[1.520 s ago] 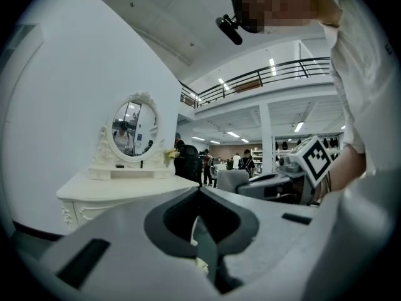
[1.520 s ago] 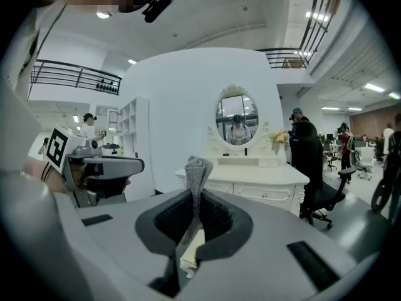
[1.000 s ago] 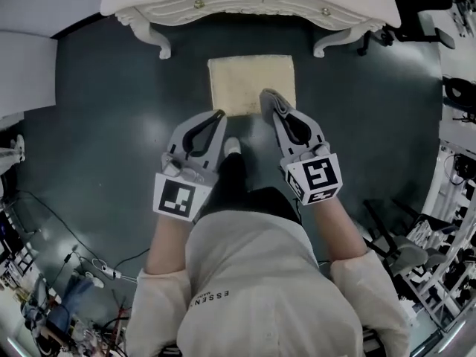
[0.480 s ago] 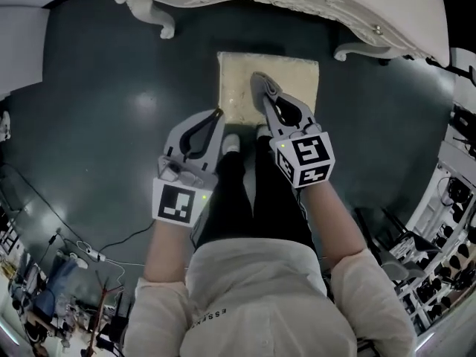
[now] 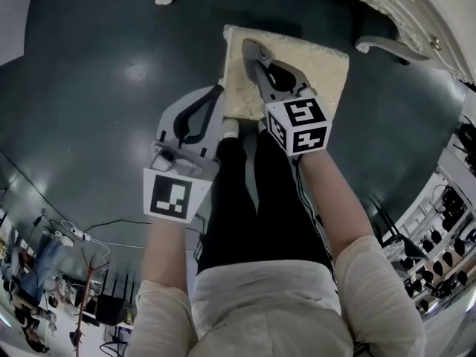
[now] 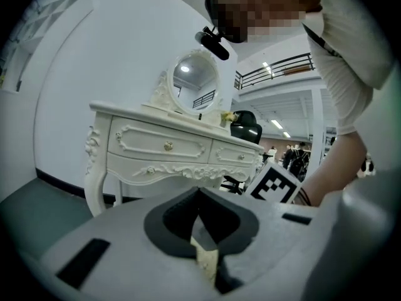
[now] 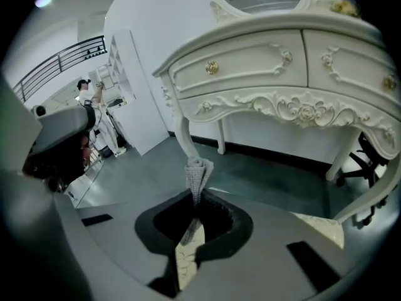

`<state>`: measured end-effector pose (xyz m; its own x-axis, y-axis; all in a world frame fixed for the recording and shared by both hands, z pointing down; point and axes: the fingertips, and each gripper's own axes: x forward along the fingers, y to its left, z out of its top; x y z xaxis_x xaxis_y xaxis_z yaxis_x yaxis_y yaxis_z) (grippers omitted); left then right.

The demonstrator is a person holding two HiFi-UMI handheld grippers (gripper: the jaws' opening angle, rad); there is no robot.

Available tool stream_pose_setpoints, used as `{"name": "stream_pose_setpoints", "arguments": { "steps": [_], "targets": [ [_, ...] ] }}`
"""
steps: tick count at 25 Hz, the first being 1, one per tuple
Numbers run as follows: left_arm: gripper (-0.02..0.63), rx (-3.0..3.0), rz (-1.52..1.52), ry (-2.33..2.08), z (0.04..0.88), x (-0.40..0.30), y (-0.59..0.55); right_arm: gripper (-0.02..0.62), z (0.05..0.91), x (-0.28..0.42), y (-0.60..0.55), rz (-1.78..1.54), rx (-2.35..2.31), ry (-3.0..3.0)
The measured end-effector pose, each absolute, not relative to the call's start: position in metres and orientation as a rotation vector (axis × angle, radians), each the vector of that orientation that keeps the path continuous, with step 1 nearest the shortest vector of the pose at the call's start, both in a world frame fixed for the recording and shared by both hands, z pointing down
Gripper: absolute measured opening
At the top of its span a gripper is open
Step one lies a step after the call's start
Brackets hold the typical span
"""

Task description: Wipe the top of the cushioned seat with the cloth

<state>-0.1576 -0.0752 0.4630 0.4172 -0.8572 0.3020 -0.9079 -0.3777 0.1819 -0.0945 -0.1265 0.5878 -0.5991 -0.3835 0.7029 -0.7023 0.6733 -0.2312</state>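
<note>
The left tool [image 5: 217,94] is clenched on nothing, just beside the cushioned seat [image 5: 323,62]. The right tool [image 5: 251,49] pinches a thin fold of the cloth [image 7: 198,168] over that seat. I reckon a hard drag might pull it free, or a long stroke knock the desk leg [image 5: 375,45] beyond.

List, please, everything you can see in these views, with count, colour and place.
cushioned seat: one, cream, in front of the dressing table, below the right gripper
cloth: one, grey, pinched in the right gripper's jaws
dressing table: one, white, carved, beyond the seat
mirror: one, white-framed, on the dressing table
floor: dark green, all round
left gripper: one, grey, shut and empty, at the seat's near left corner
right gripper: one, grey, shut on the cloth, over the seat
person's legs: black trousers, behind the grippers
</note>
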Motion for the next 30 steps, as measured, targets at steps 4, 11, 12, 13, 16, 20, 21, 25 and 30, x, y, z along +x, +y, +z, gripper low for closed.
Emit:
{"name": "stream_pose_setpoints", "arguments": {
  "steps": [4,11,12,13,16,20,21,25,30],
  "targets": [
    [0.002,2.319,0.203,-1.539,0.493,-0.155,-0.076,0.028,0.628,-0.101,-0.135,0.689,0.81,-2.239],
    [0.002,2.306,0.239,-1.5,0.533,-0.146,-0.061,0.028,0.664,-0.112,-0.142,0.741,0.799,-2.226],
    [0.002,2.309,0.248,-1.494,0.538,-0.144,-0.06,0.028,0.67,-0.111,-0.143,0.735,0.796,-2.22],
    [0.002,2.31,0.255,-1.489,0.543,-0.142,-0.059,0.028,0.676,-0.109,-0.144,0.727,0.793,-2.214],
    [0.002,2.311,0.269,-1.486,0.552,-0.14,-0.056,0.028,0.685,-0.107,-0.146,0.716,0.786,-2.208],
    [0.002,2.318,0.279,-1.478,0.555,-0.136,-0.056,0.028,0.686,-0.106,-0.146,0.677,0.766,-2.206],
    [0.002,2.322,0.279,-1.476,0.554,-0.135,-0.058,0.028,0.686,-0.105,-0.147,0.669,0.762,-2.201],
    [0.002,2.339,0.288,-1.471,0.548,-0.131,-0.061,0.028,0.681,-0.099,-0.147,0.677,0.759,-2.186],
    [0.002,2.346,0.286,-1.451,0.549,-0.109,-0.073,0.028,0.684,-0.075,-0.157,0.681,0.77,-2.174]
  ]
}}
